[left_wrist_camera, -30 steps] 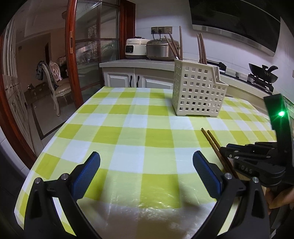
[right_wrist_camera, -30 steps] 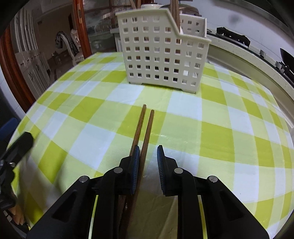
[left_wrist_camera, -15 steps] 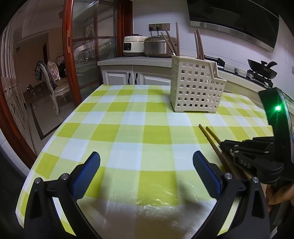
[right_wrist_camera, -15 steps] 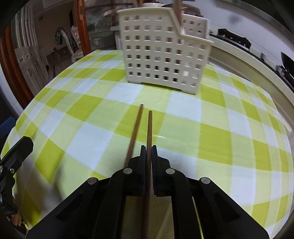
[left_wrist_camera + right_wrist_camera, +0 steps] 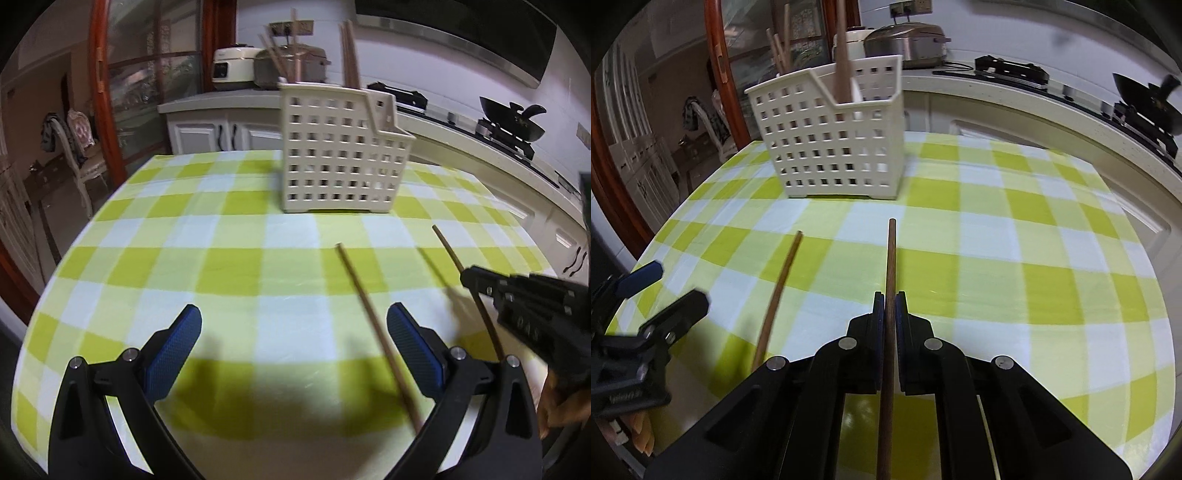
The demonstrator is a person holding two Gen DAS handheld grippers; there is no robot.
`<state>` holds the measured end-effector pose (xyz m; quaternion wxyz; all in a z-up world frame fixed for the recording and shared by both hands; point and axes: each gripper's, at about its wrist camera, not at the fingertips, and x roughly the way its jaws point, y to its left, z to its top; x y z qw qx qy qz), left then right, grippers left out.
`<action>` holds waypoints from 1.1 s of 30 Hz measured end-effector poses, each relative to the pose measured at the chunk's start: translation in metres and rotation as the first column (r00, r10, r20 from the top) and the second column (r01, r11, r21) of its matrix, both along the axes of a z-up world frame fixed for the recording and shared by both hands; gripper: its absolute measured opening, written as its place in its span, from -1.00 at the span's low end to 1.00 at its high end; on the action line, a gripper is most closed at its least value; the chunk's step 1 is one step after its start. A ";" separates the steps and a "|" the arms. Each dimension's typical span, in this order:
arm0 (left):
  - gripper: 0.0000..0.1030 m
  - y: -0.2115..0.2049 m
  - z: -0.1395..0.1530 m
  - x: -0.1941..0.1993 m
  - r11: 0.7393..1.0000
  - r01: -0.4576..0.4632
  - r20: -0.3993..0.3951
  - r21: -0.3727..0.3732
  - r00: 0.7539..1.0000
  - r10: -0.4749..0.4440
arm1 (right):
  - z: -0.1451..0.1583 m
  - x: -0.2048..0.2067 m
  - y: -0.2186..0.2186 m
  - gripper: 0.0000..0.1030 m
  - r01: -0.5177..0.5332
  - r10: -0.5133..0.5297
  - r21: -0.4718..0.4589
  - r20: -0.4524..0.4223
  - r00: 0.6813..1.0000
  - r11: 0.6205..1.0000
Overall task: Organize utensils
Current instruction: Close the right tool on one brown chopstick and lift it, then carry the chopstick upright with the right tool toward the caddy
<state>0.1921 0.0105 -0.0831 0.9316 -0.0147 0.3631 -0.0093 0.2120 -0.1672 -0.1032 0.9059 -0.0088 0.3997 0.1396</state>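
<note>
Between the right gripper's (image 5: 889, 295) clamped jaws, one chopstick (image 5: 891, 258); left gripper's (image 5: 294, 321) jaws wide, empty.

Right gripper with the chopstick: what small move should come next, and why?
Probably carry it toward the white basket and tip it upright. The right gripper is shut on one chopstick; other chopsticks already stand in that basket.

wood chopsticks (image 5: 891, 266), perforated plastic caddy (image 5: 831, 147), glossy tablecloth (image 5: 1015, 258)
</note>
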 end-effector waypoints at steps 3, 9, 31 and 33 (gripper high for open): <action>0.68 -0.014 -0.002 0.014 1.000 0.017 -0.029 -0.022 0.999 -0.018 | -0.001 -0.003 -0.011 -0.86 0.011 -0.011 0.009 0.001 1.000 1.000; 0.10 -0.033 -0.014 0.034 0.999 0.029 -0.097 -0.037 0.995 -0.033 | -0.002 -0.005 -0.031 -0.86 0.028 -0.028 0.035 0.002 1.000 0.999; -0.88 -0.057 -0.035 0.045 0.998 0.032 -0.129 0.061 0.991 -0.024 | 0.001 -0.013 -0.043 -0.86 0.021 -0.023 0.074 0.019 1.000 0.997; -0.89 -0.053 -0.034 0.044 0.999 0.038 -0.129 0.034 0.991 -0.033 | 0.003 -0.015 -0.041 -0.86 0.018 -0.020 0.073 0.023 1.000 0.997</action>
